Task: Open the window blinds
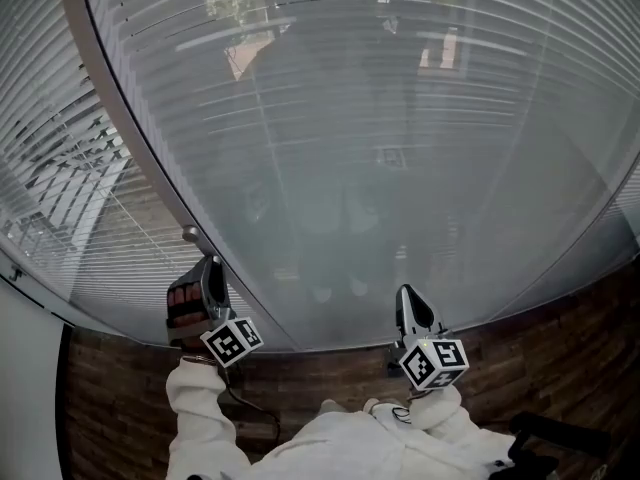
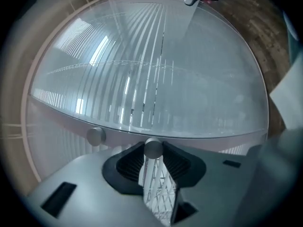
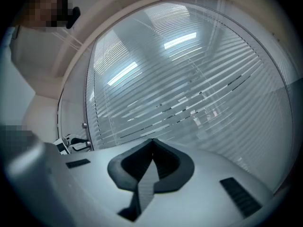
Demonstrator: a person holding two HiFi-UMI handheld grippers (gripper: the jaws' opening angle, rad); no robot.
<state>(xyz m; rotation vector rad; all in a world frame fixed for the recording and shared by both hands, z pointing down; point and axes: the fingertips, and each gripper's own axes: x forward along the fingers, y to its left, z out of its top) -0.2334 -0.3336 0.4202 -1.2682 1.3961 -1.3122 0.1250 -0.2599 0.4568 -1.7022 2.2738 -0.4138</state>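
My left gripper (image 1: 209,270) seems clamped on the small round knob (image 2: 152,148) at the near left frame. It looks smooth and slippery, so I pinch it squarely. The light, slatted blinds (image 1: 380,118) hang far behind glass. My right gripper (image 3: 152,144) is closed and empty.

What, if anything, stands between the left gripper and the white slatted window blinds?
A clear glass pane covers the white slatted blinds; the left gripper instead clasps a round silver knob on the pale frame.

The brown wood-plank floor (image 1: 120,408) meets the foot of the glass wall (image 1: 420,218), with 1 unidentifiable black object (image 1: 545,436) on it.
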